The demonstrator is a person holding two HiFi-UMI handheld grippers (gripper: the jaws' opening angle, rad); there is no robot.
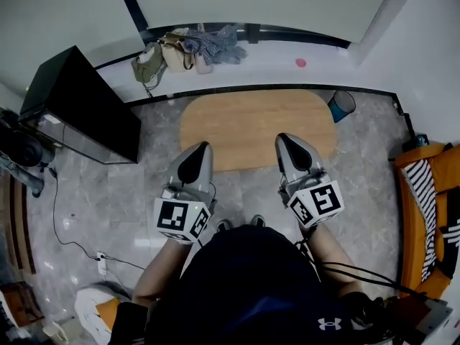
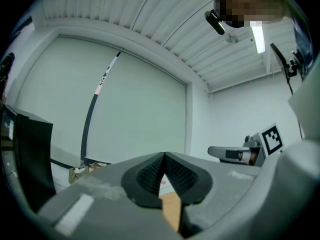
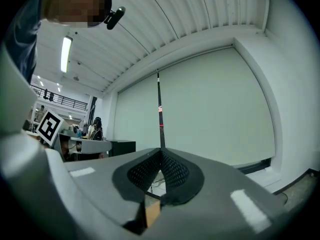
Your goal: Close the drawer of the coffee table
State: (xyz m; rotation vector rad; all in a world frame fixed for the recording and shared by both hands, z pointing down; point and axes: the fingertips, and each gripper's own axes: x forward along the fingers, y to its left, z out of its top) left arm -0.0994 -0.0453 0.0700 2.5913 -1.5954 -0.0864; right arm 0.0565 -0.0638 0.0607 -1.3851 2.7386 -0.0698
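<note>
- A black cabinet stands on the grey floor at the far left.
- Bags lie on the white ledge along the far wall.
- The left gripper is held level and shows over the near edge of the coffee table. Its ribbed pads meet at the tips with nothing between them.
- The coffee table sits mid-floor, straight ahead of the person. Only its wooden top shows, and the drawer cannot be made out.
- The right gripper is level beside the left one. Its pads are also pressed together and empty.
- A blue bin stands just beside the table's far right end.
- An orange seat lines the right edge.
</note>
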